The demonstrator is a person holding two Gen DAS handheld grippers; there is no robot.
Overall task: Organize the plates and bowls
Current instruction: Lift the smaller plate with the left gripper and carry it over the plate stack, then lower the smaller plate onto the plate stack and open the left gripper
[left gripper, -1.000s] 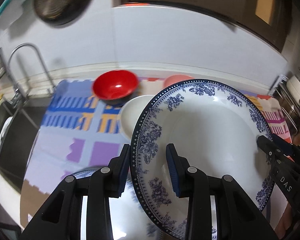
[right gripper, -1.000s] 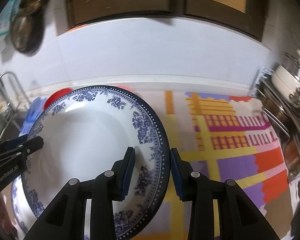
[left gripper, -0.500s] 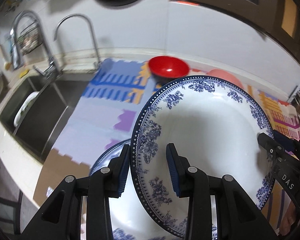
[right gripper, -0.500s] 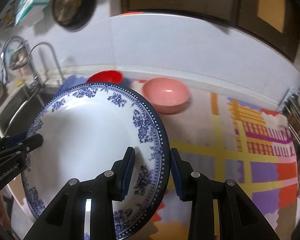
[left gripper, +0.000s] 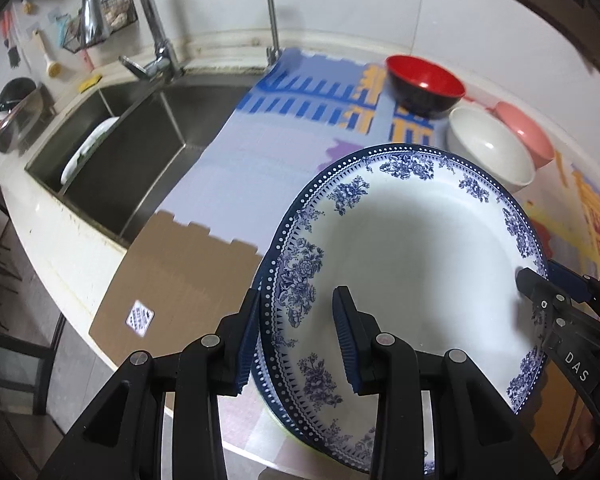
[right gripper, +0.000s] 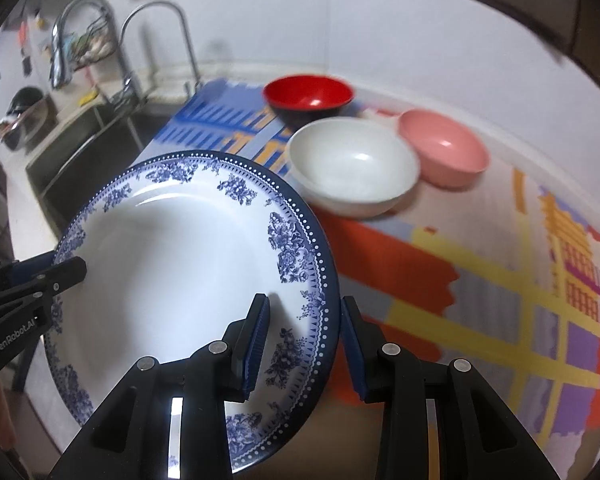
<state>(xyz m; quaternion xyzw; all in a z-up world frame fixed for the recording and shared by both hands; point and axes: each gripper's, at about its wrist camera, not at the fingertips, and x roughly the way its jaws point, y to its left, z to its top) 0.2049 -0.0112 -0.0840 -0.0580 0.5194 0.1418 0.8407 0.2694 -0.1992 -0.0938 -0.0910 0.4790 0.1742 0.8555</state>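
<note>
Plate held between both of your tongs, above the near edge of the bench.

Closest to you, your left tongs are clenched on the left rim of the blue-and-white plate, and your right tongs are clenched on its right rim, so the plate hangs tilted between them. Under its left edge you can see the rim of a second patterned plate lying on the bench. Beyond that lies the coloured mat, with a brown cardboard sheet at its near left corner. Farther back on the mat stand a white bowl, then a pink bowl and a red bowl, close together. At far left sits the sink with its taps.
</note>
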